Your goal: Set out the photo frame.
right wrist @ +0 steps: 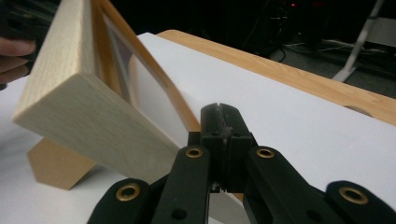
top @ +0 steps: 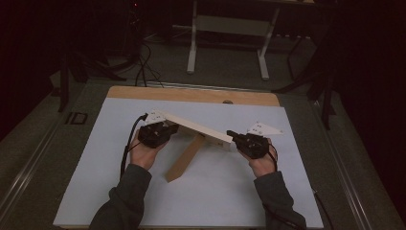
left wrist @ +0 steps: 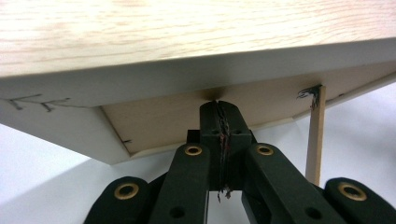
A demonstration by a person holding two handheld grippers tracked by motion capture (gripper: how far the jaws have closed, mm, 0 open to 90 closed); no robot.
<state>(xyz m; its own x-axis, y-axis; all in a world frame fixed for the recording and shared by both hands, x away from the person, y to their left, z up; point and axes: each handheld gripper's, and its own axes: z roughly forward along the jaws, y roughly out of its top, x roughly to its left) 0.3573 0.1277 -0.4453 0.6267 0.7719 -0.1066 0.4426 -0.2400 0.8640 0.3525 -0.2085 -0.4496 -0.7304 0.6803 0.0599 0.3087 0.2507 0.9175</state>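
Pale wood makes up the picture frame (top: 198,128), which hangs tilted above the white sheet (top: 215,191) on the counter (top: 191,94), its brown stand leg (top: 184,158) folded out and reaching down to the sheet. The left tongs (top: 165,130) meet the frame's left end and the right tongs (top: 234,137) its right end. In both gripper views the jaws are clenched tight with nothing between them, so they seem to prop or press the frame rather than pinch it; whether the tips actually touch the wood I cannot tell. As I judge it, the leg is already opened, and what remains is to settle the frame so it stands on its own, then draw both tongs away.
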